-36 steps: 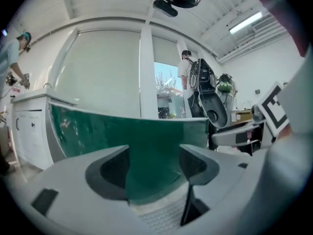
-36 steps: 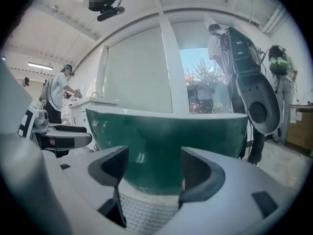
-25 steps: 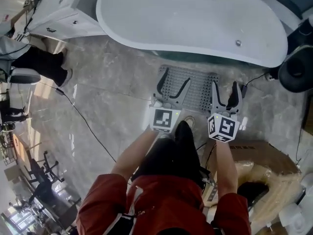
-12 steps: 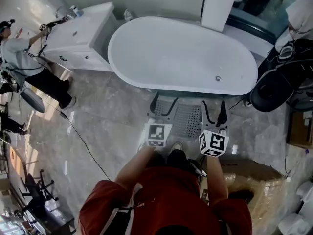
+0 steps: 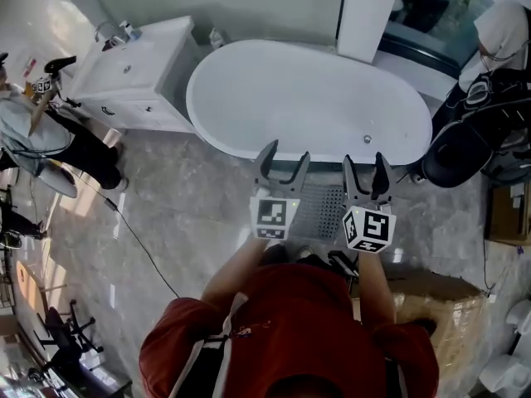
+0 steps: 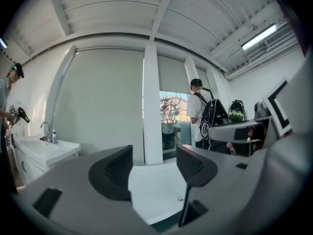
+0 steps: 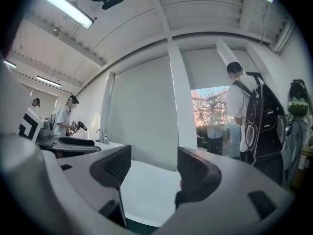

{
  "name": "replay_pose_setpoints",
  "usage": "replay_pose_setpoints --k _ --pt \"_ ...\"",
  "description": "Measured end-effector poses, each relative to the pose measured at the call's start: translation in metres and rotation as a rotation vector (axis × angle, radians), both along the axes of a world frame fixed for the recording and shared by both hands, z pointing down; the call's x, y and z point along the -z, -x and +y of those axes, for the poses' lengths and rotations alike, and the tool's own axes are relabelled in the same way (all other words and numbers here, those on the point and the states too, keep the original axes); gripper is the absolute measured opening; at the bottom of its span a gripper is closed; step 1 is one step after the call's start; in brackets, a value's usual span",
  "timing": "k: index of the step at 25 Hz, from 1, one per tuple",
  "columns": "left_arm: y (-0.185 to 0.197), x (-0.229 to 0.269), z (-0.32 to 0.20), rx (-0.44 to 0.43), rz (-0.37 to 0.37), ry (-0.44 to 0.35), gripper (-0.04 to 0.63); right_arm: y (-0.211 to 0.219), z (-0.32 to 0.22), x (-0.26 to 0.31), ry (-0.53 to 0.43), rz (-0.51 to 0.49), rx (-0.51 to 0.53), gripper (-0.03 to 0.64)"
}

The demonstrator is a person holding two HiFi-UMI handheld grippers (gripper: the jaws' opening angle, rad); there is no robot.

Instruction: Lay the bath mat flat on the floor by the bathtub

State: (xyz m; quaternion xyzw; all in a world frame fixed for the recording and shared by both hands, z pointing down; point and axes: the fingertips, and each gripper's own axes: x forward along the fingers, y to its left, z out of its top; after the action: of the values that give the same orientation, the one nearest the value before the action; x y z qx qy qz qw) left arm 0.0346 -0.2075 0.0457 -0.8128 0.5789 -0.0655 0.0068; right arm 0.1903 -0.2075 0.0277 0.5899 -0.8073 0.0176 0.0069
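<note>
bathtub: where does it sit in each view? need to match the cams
Head view: bathtub, upper centre, white oval.
Left gripper view: bathtub low centre, seen between the jaws.
Right gripper view: bathtub low centre, between the jaws.
Shared landmark: white pillar behind the tub.

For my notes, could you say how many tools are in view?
2: left tool and right tool, held above the bath mat by the bathtub; both open and empty, having just closed slightly. None hidden.
</note>
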Motion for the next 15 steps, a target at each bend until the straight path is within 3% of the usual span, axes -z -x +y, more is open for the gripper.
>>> replay_pose_setpoints --k 6,8,15 --pt "0.008 0.011 -0.003 -0.051 0.032 -0.017 0.228 0.028 0.0 0.006 -0.007 -0.022 0.041 0.213" --pt "0.011 0.018 -0.003 -0.05 0.023 -0.047 0.153 0.033 0.001 0.01 -0.017 -0.028 0.048 0.177" --pt "0.023 0.023 -0.003 -0.04 -0.022 -0.064 0.049 0.05 0.0 0.012 -0.025 -0.015 0.058 0.034"
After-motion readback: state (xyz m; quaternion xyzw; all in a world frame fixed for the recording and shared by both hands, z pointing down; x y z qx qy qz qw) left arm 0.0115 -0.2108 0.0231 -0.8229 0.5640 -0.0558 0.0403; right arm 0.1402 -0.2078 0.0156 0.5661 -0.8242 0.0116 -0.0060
